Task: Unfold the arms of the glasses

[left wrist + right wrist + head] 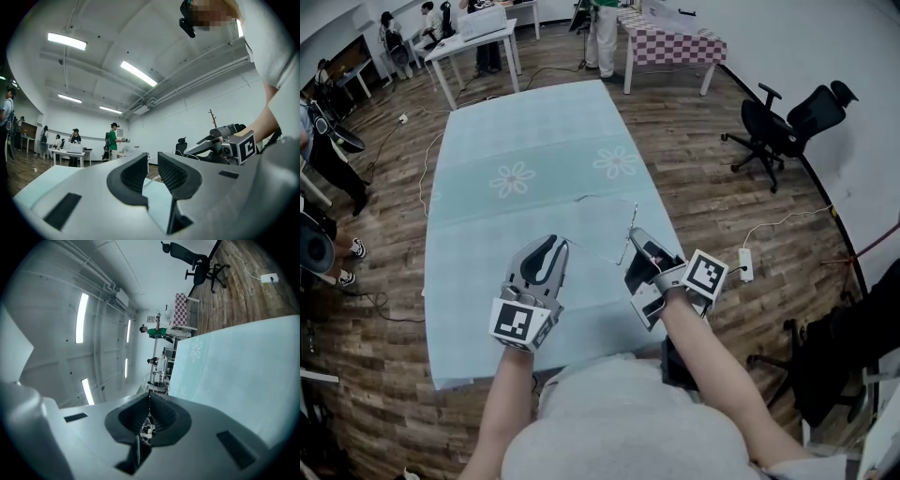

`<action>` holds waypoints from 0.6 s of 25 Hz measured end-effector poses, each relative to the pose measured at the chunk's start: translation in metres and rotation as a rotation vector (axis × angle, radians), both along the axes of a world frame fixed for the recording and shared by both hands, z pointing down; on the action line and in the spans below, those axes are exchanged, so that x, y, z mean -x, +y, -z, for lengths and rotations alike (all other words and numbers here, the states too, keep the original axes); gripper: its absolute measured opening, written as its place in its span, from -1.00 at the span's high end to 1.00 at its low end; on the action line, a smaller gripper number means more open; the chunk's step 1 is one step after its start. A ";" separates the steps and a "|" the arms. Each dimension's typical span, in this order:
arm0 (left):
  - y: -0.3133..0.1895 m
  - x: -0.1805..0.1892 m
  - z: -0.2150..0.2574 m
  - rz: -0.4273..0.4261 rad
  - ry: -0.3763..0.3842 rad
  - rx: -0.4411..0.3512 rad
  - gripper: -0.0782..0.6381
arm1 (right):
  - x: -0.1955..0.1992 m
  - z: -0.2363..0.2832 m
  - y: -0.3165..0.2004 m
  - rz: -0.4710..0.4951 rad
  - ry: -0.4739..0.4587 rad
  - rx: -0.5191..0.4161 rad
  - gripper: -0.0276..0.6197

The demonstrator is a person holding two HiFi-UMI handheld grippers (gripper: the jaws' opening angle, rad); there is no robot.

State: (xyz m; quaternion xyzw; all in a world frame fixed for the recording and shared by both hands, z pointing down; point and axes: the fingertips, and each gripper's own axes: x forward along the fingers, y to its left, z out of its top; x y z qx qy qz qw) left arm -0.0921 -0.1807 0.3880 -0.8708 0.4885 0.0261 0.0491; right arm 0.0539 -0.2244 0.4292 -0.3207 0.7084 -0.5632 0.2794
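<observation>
Right gripper [636, 239] [150, 401]: jaws are clenched on a thin part of the glasses [602, 230] [156, 380] | left gripper [546, 248] [152, 168]: jaws are held apart, a thin wire is seen between them, unpressed | glasses: found between both grippers, low over the pale blue table [525, 131]

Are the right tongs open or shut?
Shut on the glasses: the right gripper view shows the right tongs closed on their thin frame.
</observation>
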 end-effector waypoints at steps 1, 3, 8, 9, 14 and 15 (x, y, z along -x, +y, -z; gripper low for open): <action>0.000 -0.002 0.001 -0.001 0.003 0.000 0.58 | -0.002 0.001 -0.001 -0.023 -0.006 -0.005 0.88; 0.001 -0.005 0.002 0.001 0.007 -0.001 0.64 | -0.005 0.002 -0.001 -0.062 -0.016 -0.011 0.88; 0.000 -0.005 -0.002 0.093 -0.005 0.018 0.76 | -0.009 0.001 0.005 -0.120 -0.005 -0.032 0.88; -0.001 -0.006 -0.002 0.105 -0.001 0.020 0.76 | -0.008 0.001 0.006 -0.124 -0.002 -0.036 0.88; 0.003 -0.006 -0.003 0.143 0.020 0.010 0.76 | 0.000 0.002 0.013 -0.145 -0.007 -0.073 0.88; 0.004 -0.004 -0.004 0.153 0.032 0.018 0.76 | 0.001 0.004 0.014 -0.150 -0.010 -0.087 0.88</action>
